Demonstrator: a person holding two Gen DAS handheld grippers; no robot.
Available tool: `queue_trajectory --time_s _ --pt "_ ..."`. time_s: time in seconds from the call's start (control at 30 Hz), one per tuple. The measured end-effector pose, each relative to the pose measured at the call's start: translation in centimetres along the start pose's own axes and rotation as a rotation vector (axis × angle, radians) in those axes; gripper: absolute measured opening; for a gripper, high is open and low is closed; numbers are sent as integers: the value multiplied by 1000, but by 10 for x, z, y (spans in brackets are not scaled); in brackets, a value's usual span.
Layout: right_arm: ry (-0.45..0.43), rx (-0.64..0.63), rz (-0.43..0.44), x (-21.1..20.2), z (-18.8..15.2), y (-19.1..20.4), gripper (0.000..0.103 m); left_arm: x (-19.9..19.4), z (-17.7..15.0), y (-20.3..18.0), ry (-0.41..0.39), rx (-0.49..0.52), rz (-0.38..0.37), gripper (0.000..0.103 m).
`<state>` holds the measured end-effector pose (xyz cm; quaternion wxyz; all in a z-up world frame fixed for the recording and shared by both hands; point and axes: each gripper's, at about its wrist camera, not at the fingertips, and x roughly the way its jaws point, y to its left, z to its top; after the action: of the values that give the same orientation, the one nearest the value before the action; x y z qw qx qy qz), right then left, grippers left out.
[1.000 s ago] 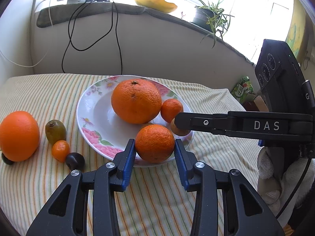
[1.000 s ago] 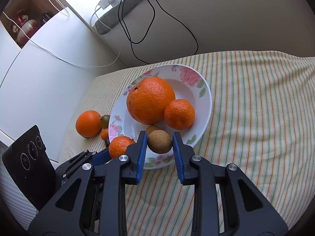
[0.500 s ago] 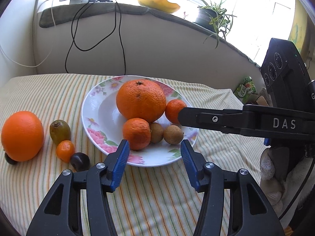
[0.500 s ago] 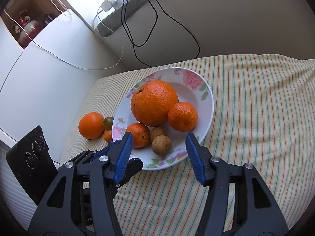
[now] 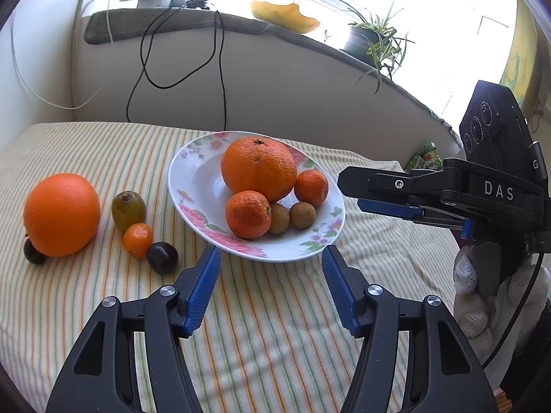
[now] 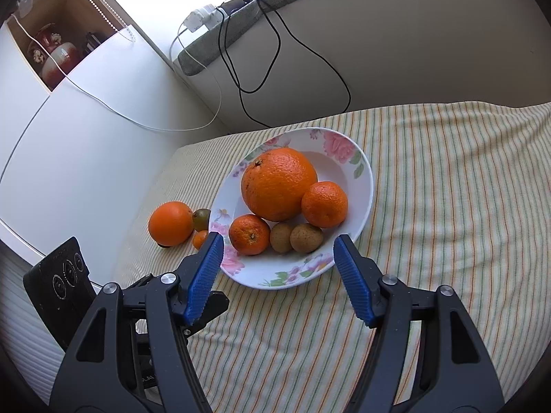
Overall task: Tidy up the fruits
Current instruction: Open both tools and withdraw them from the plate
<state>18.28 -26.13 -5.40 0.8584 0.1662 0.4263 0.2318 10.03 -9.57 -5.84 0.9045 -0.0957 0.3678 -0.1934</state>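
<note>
Backed away from the floral plate [image 5: 193, 179] since a second ago, both grippers, each leaving its fruit behind. Left gripper [image 5: 271, 268] released, fingers spread, empty. Right gripper [image 6: 278, 254] likewise. On the plate: big orange [image 5: 258, 168], two mandarins [image 5: 248, 214], two brown fruits [image 5: 302, 215]. Beside it on the striped surface [image 5: 275, 327]: orange [image 5: 61, 214], smaller fruits.

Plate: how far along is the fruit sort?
Done: the plate holds a large orange, two mandarins and two small brown fruits. In hand: nothing; both hand-held grippers open. Left: an orange, green fruit, kumquat and two dark fruits on the cloth.
</note>
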Motion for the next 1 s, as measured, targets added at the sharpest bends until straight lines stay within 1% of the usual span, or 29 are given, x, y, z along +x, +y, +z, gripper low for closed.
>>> queue_trajectory --time_s 0.1,0.27,0.37,0.47,0.7,0.83,0.93,0.97,1.0 --pt "-8 -30 -14 -2 -4 8 69 -8 -2 9 -10 -29 8 61" --pt "-26 -118 -46 -3 -10 27 69 -22 -6 23 -20 -55 32 61" --pt "-45 -170 -52 -6 -14 39 69 -30 -10 33 -22 -69 55 61" --pt "-60 -194 -52 -6 -16 48 69 -39 -13 48 -34 -92 85 61" --pt "-82 -240 -37 0 -19 69 69 -58 -21 81 -51 -150 135 61" --pt "-91 -248 5 5 -18 80 69 -64 -24 97 -55 -176 157 64" --pt "-76 -244 23 12 -16 88 70 -68 -26 107 -59 -188 167 64" --pt "-67 -242 27 15 -15 90 77 -68 -27 110 -60 -192 169 64" --pt "-59 -236 30 18 -14 92 88 -69 -27 112 -62 -195 170 64"
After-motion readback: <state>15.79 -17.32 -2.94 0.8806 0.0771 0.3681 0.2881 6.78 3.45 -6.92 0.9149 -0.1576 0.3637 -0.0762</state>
